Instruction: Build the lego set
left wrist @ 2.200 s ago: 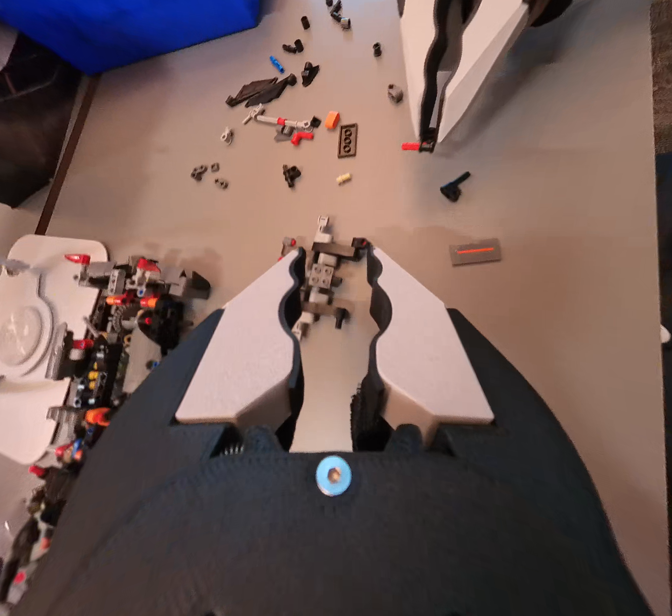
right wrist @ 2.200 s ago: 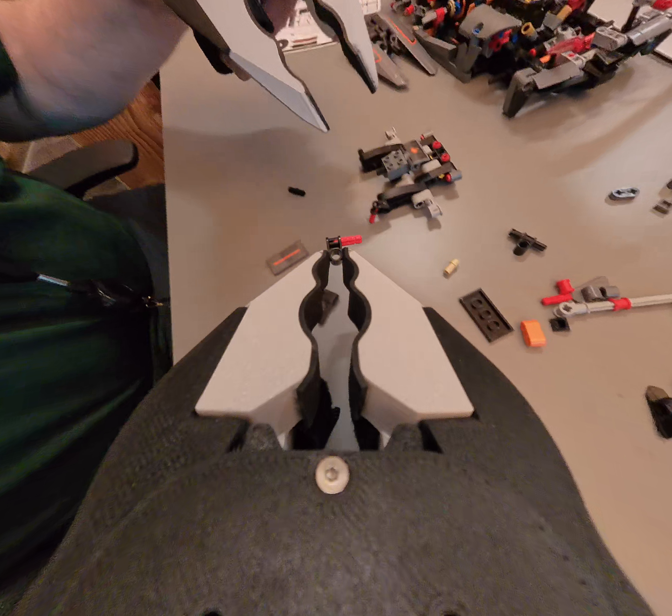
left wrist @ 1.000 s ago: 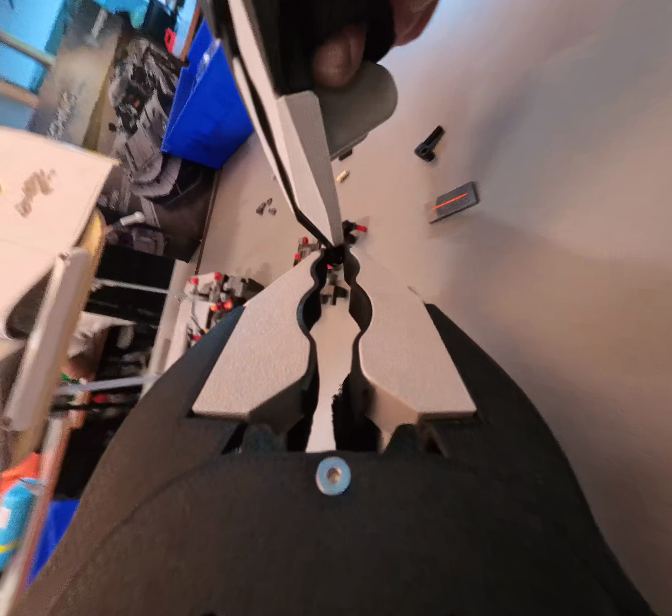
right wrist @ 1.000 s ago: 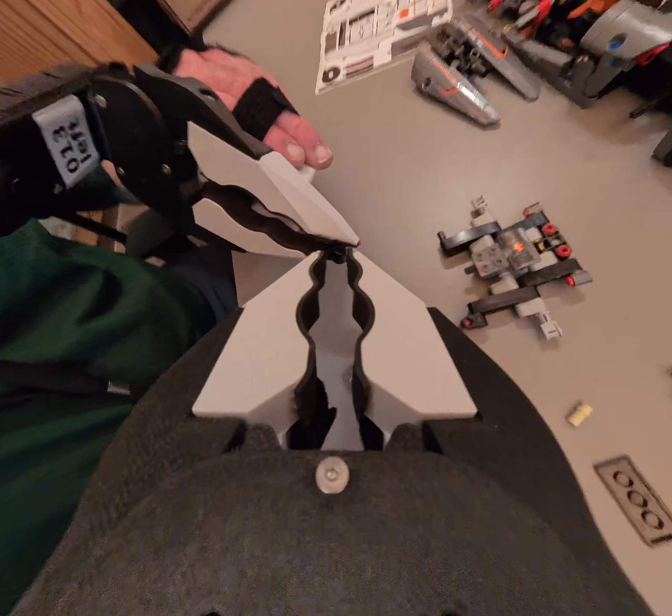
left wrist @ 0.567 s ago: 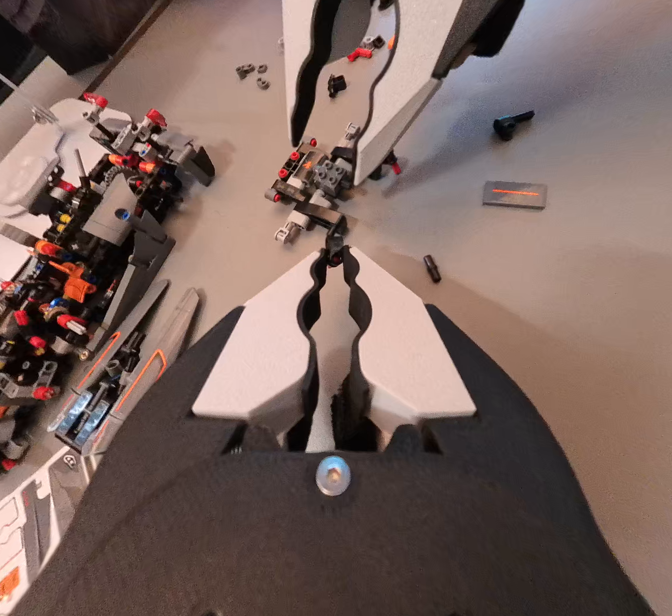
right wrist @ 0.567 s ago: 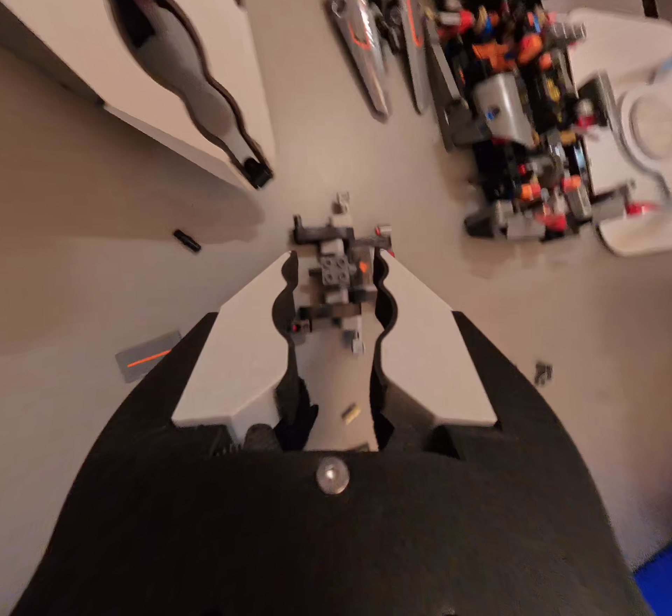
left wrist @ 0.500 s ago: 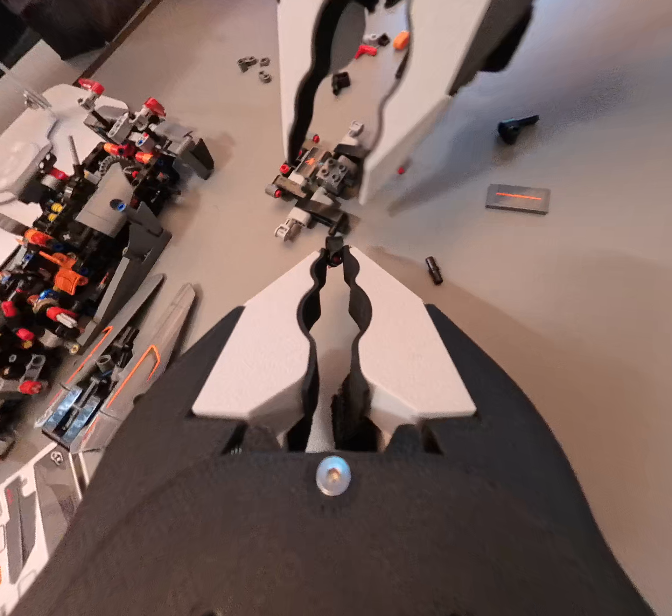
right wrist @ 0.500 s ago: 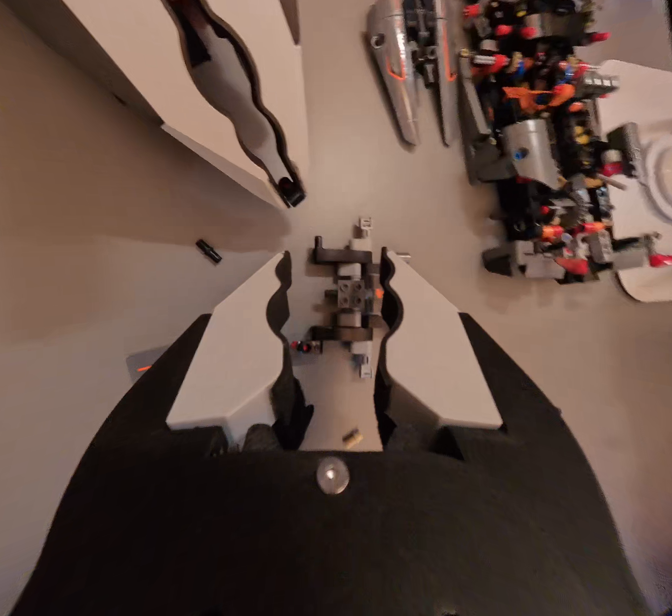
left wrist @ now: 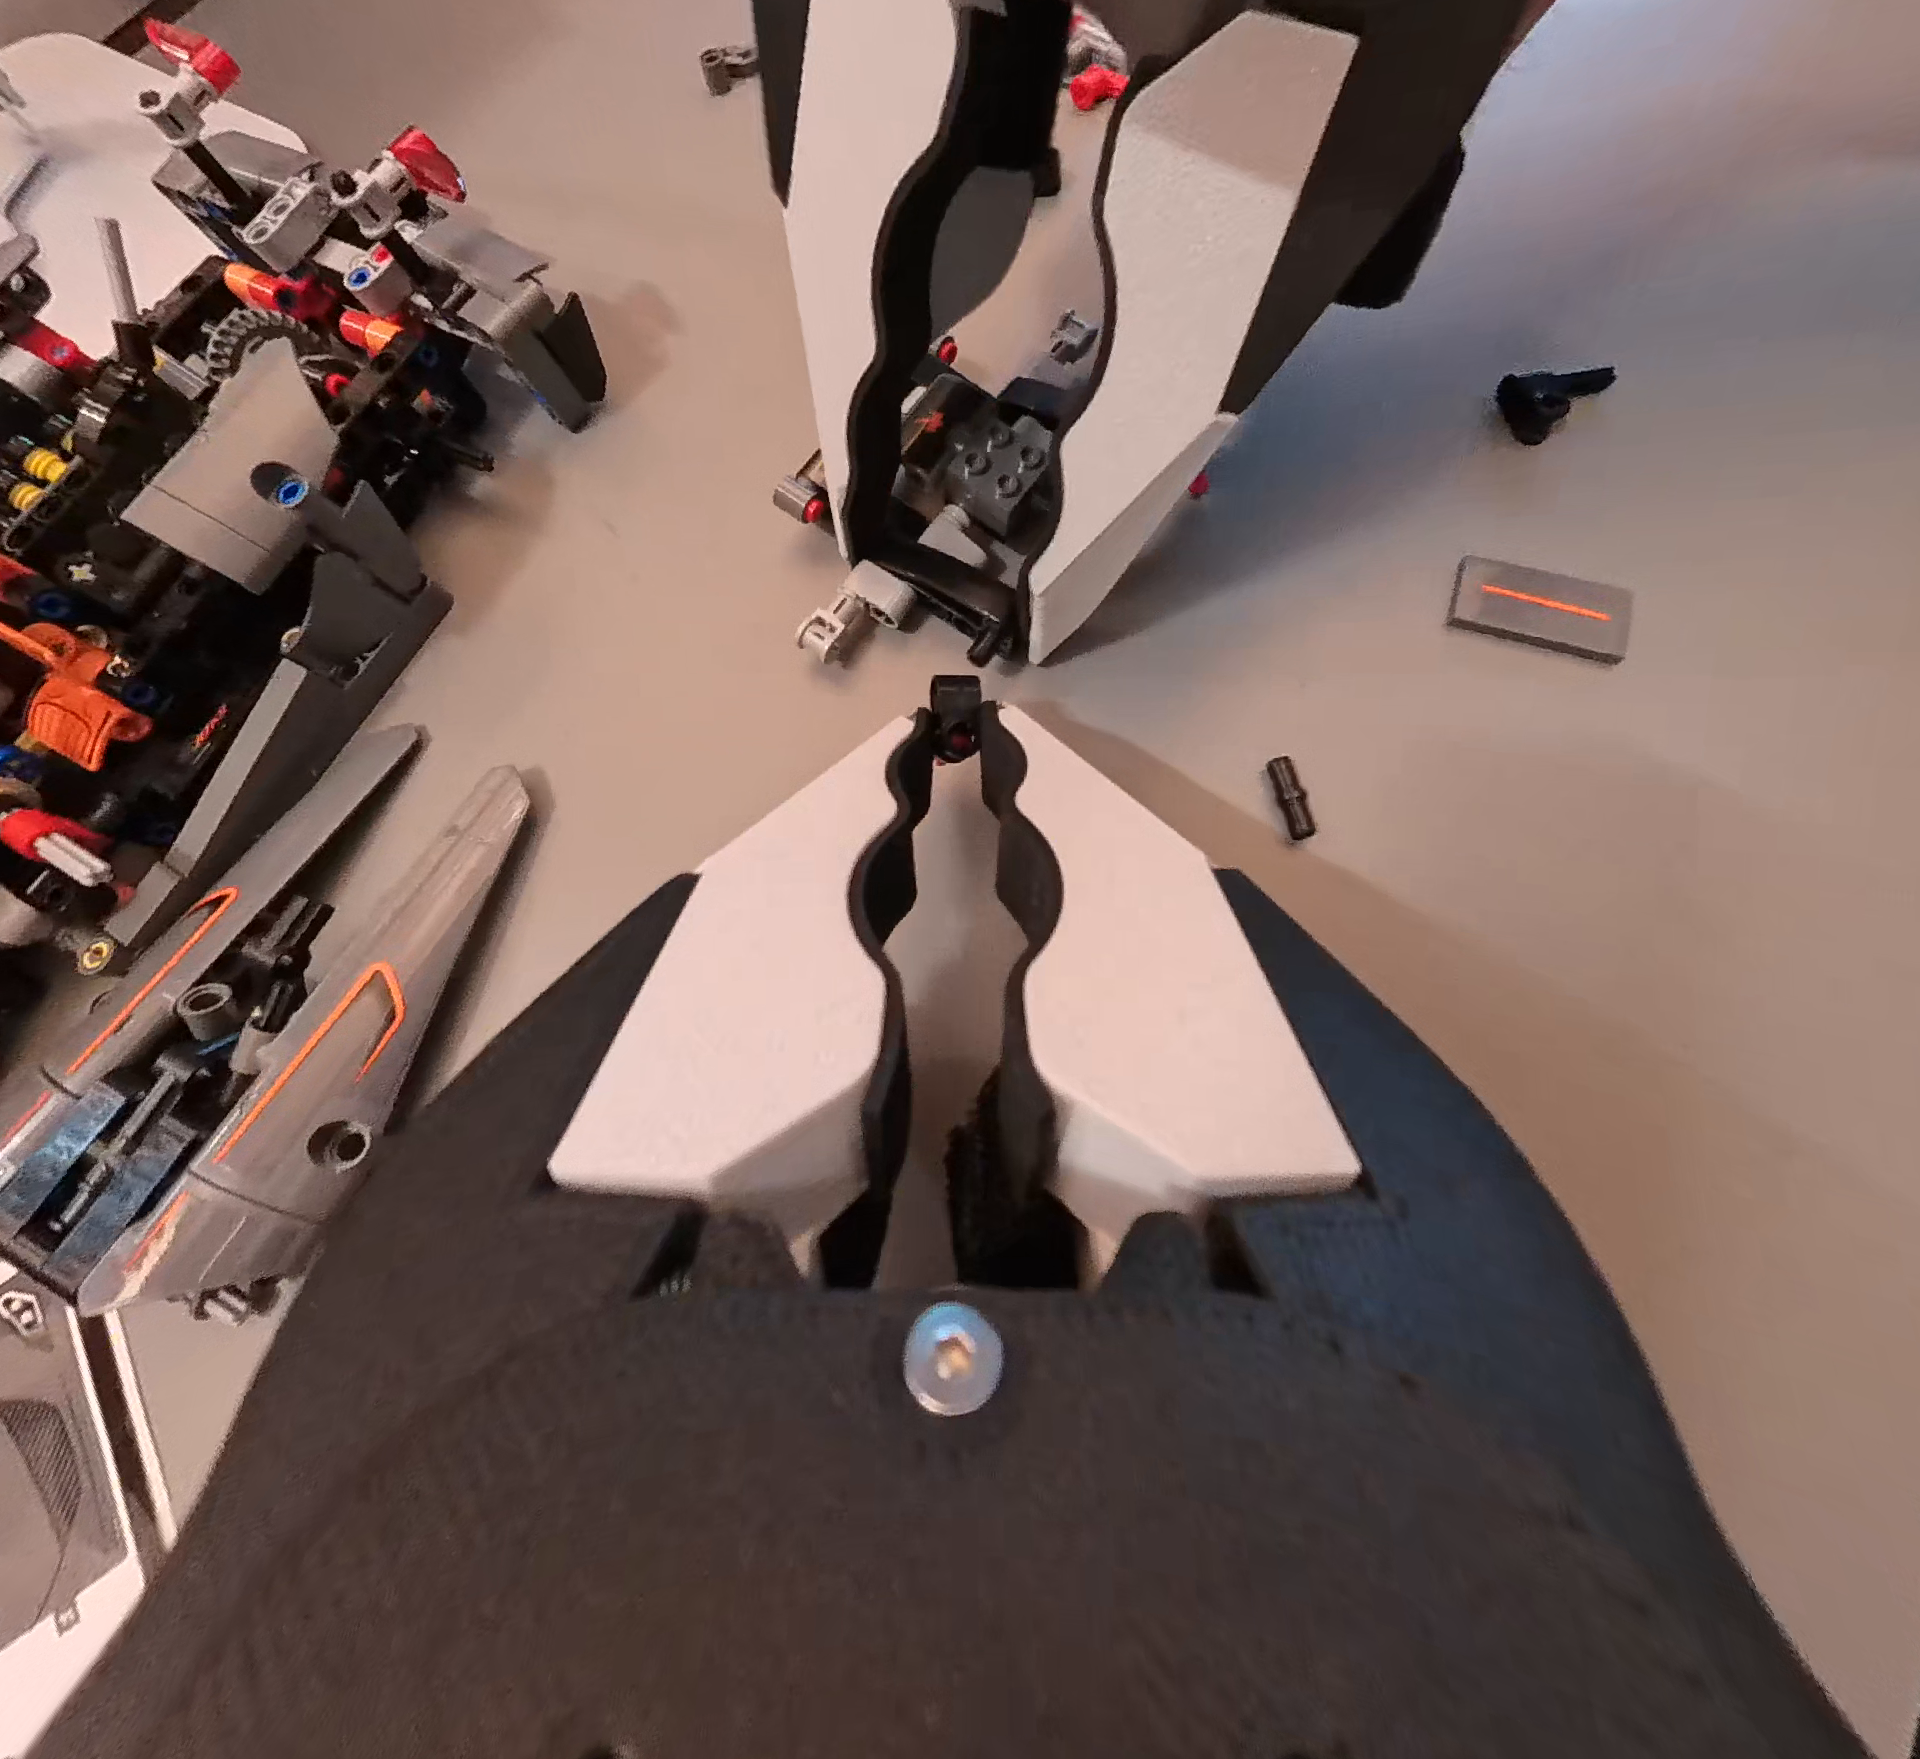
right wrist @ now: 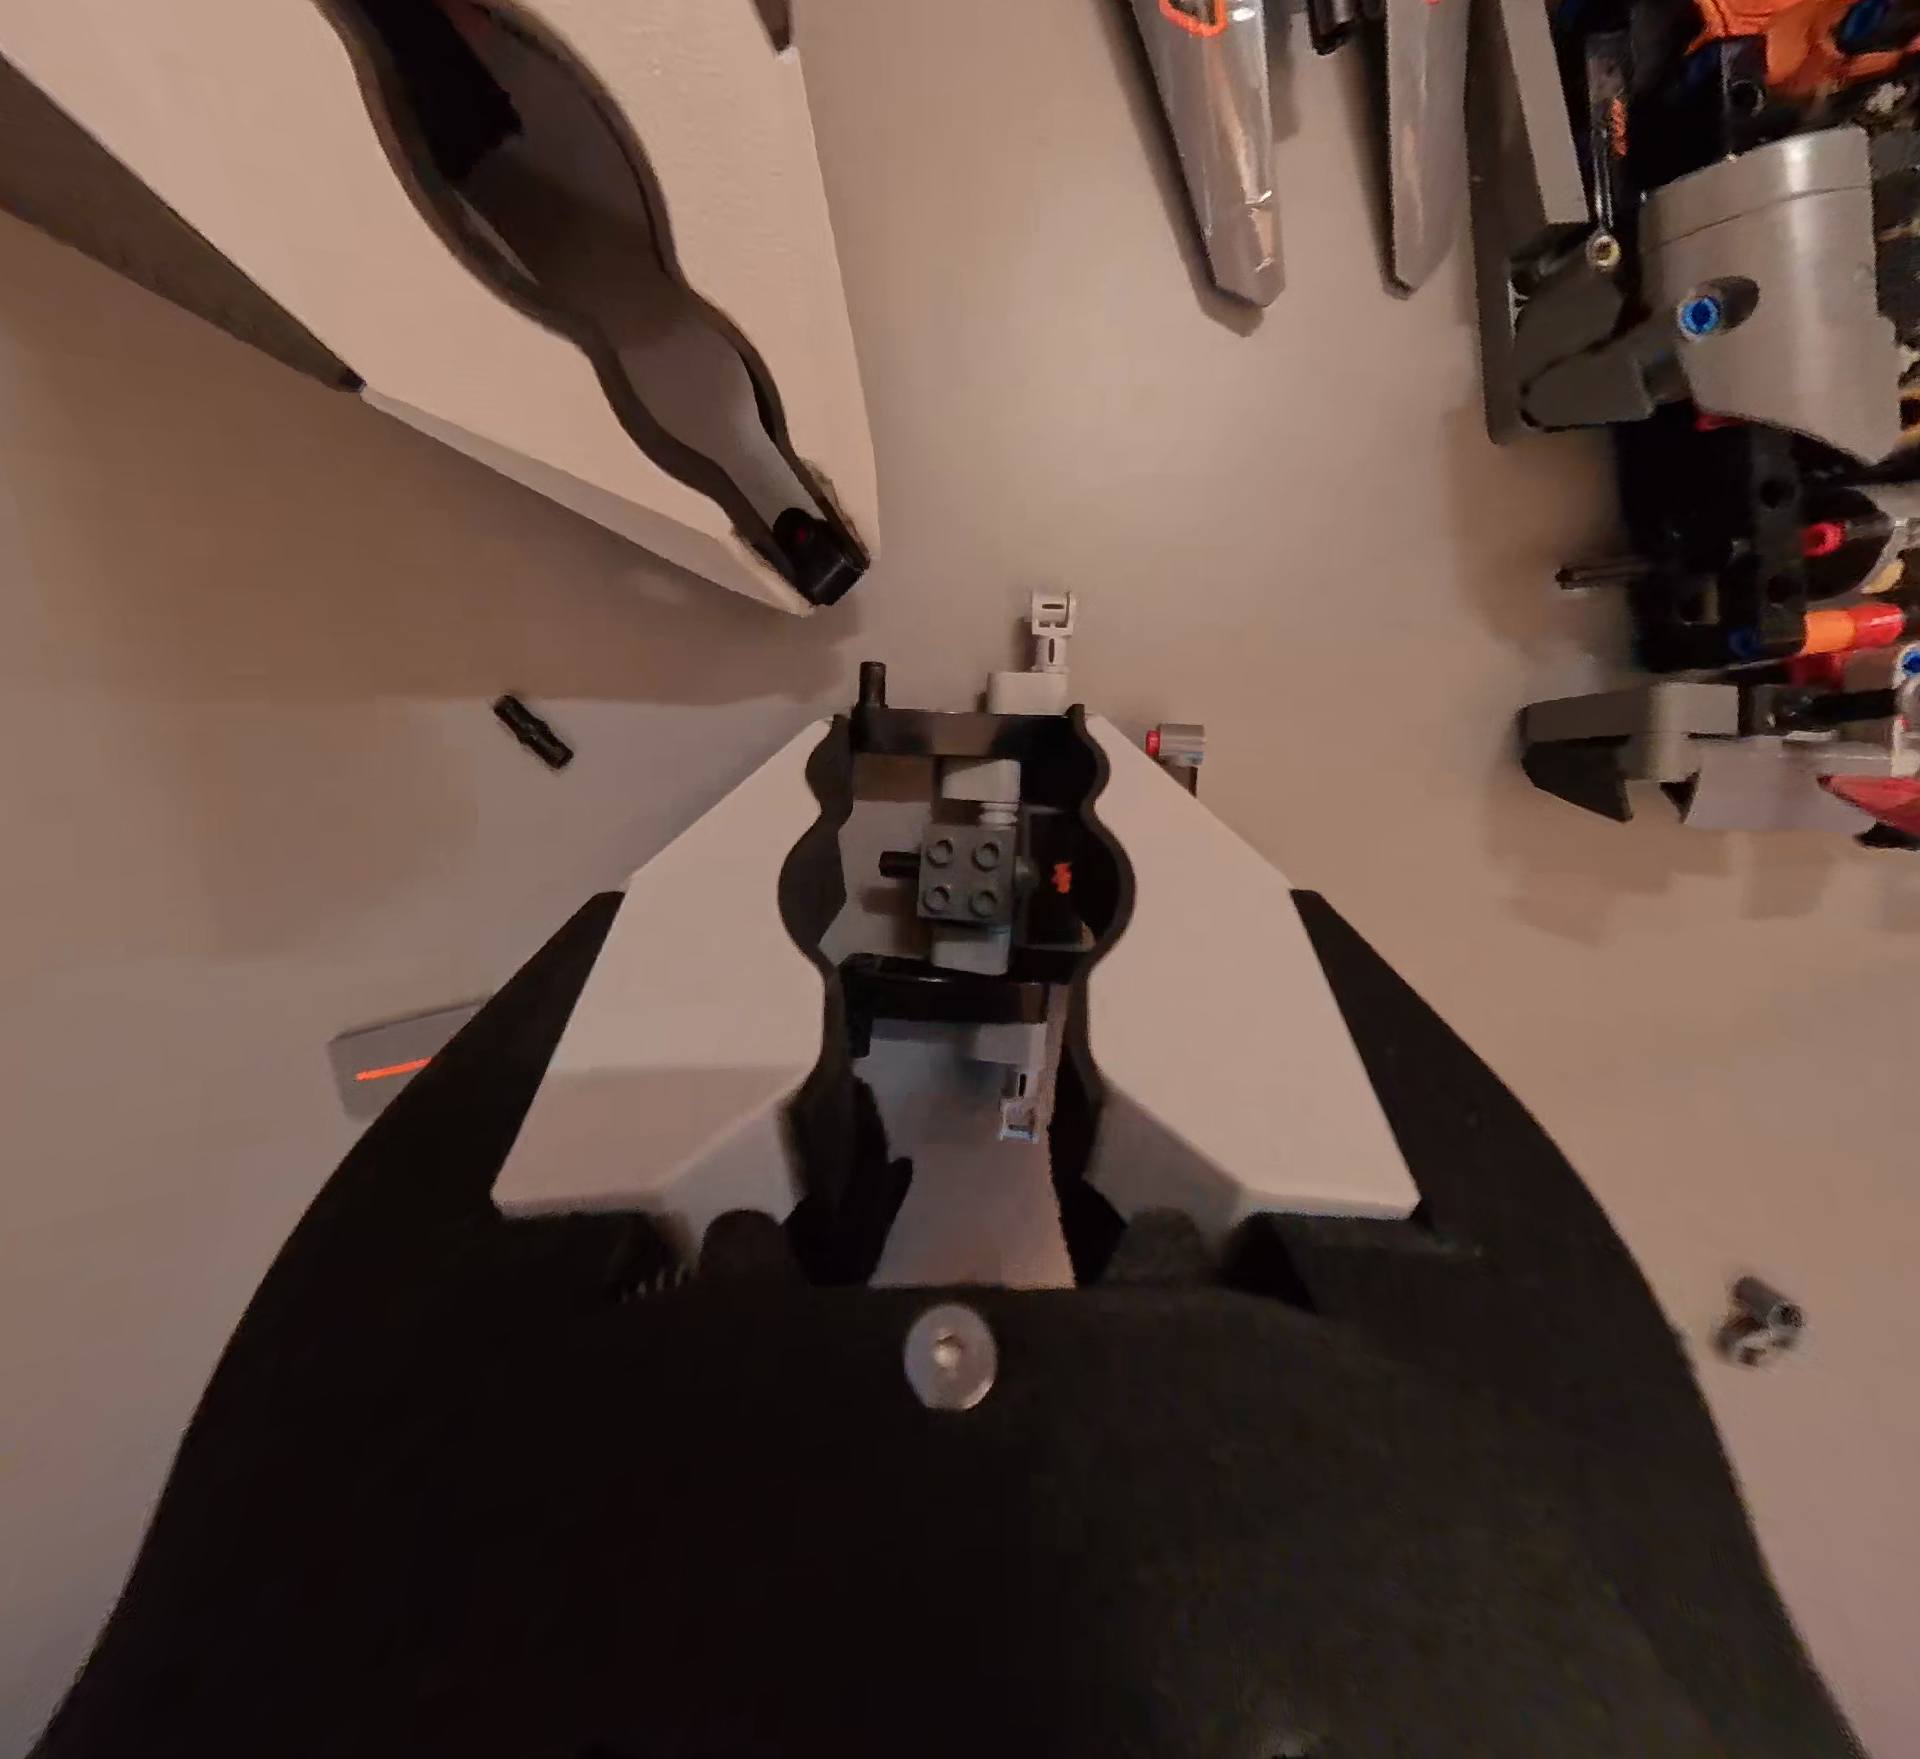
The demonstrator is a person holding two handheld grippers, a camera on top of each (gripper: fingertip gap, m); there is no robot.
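Observation:
My left gripper (left wrist: pixel 953 722) is shut on a small black connector with a red pin (left wrist: pixel 954 707), held just above the table. It also shows in the right wrist view (right wrist: pixel 816 561), upper left. My right gripper (right wrist: pixel 961 727) straddles a small black-and-grey sub-assembly (right wrist: pixel 966 878) that lies on the table, its jaws pressed against the black beams on both sides. In the left wrist view the right gripper (left wrist: pixel 940 587) stands tip-down over the sub-assembly (left wrist: pixel 987 462), just beyond my left fingertips.
The large partly built model (left wrist: pixel 208 421) and two grey wing panels with orange lines (left wrist: pixel 270 1013) lie to the left. A grey tile with an orange line (left wrist: pixel 1540 608), a black pin (left wrist: pixel 1291 797) and a black piece (left wrist: pixel 1548 395) lie to the right. The table (left wrist: pixel 1558 1034) is beige. The tips of both grippers are at nearly the same place. My right tips are roughly 12 centimeters from the black piece (left wrist: pixel 1548 395).
The red-pin connector passed from my right gripper to my left. My right gripper then opened, came down over the sub-assembly and narrowed onto it. My left gripper has drawn closer.

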